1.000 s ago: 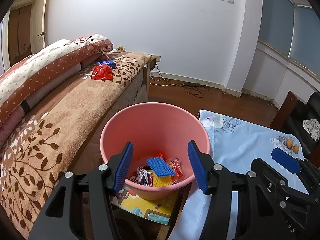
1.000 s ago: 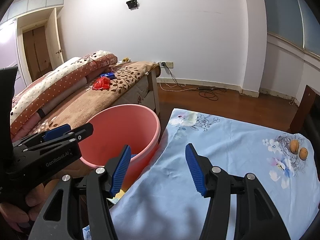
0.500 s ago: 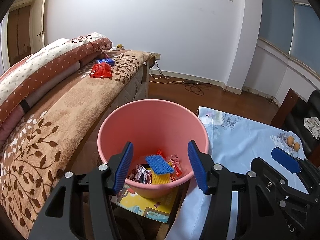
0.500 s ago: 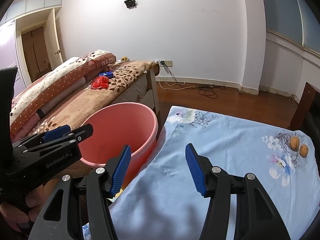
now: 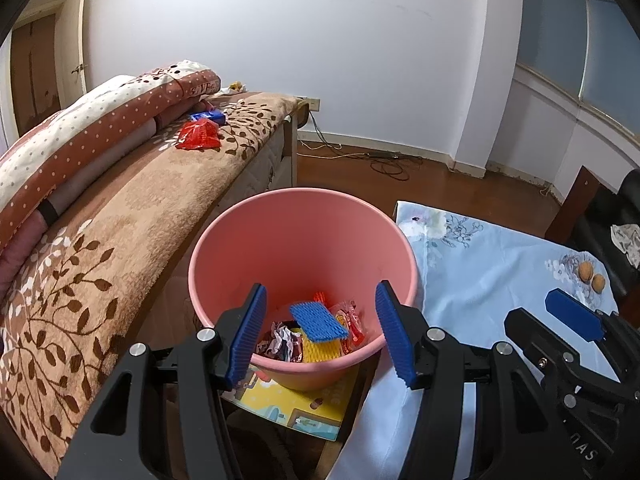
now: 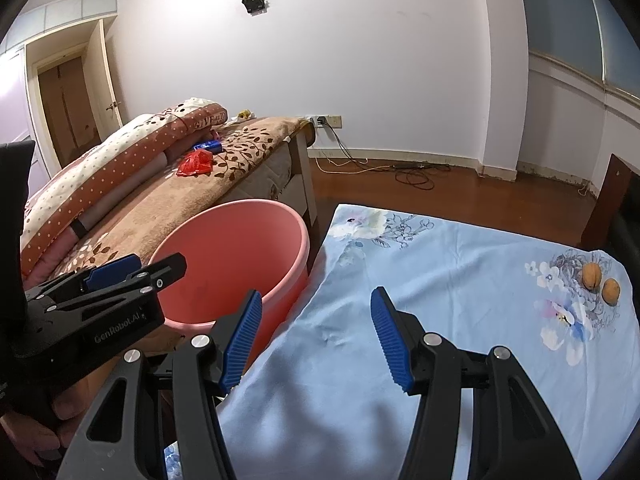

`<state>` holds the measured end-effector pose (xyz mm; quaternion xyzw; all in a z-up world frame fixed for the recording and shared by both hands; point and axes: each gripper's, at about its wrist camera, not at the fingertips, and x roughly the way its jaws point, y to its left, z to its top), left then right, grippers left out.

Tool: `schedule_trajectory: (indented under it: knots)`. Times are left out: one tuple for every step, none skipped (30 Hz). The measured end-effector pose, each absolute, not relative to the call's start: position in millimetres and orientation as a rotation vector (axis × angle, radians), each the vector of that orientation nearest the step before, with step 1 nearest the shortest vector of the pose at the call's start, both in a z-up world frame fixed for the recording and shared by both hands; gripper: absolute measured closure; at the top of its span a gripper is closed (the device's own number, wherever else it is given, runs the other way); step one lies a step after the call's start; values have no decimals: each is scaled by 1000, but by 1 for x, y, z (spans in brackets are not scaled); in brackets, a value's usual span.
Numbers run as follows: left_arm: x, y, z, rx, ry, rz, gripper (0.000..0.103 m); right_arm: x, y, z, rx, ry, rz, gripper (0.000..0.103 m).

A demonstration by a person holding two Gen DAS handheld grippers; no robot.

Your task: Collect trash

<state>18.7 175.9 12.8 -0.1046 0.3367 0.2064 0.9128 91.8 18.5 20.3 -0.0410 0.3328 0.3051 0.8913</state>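
While both grippers hang idle over the scene, the bed [image 5: 132,200] with its brown leaf-patterned blanket fills the left side, a folded polka-dot quilt [image 5: 80,120] lying along it. To the right a light blue floral cloth [image 6: 460,320] covers a table. Between bed and table stands the pink bucket [image 5: 304,240], resting on a yellow picture book [image 5: 296,404]. Inside the bucket lies collected trash: a blue foam net [image 5: 318,321] over a yellow one, with crumpled wrappers beside them. On the blanket, well apart from the bucket, lie a red wrapper [image 5: 199,135] and a blue packet [image 5: 208,117] just beyond it. Two walnuts [image 6: 600,282] sit together at the cloth's far corner. The left gripper [image 5: 318,338] is released above the bucket, jaws apart, nothing between them. The right gripper [image 6: 316,336] is likewise released over the cloth.
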Motion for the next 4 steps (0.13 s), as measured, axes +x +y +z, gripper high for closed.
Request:
schedule_trajectory:
  knots:
    - [19,175,12,-214,696,422,46,92,18,20,-84,692,633,47]
    - [20,174,12,-213,698,420,46,92,18,20,-84,692,633,47]
    - [20,173,12,-212,700,418,46,92,17,20,-82,692,633,47]
    - [21,172,12,-211,702,416,46,92,17,19,-80,692,632,47]
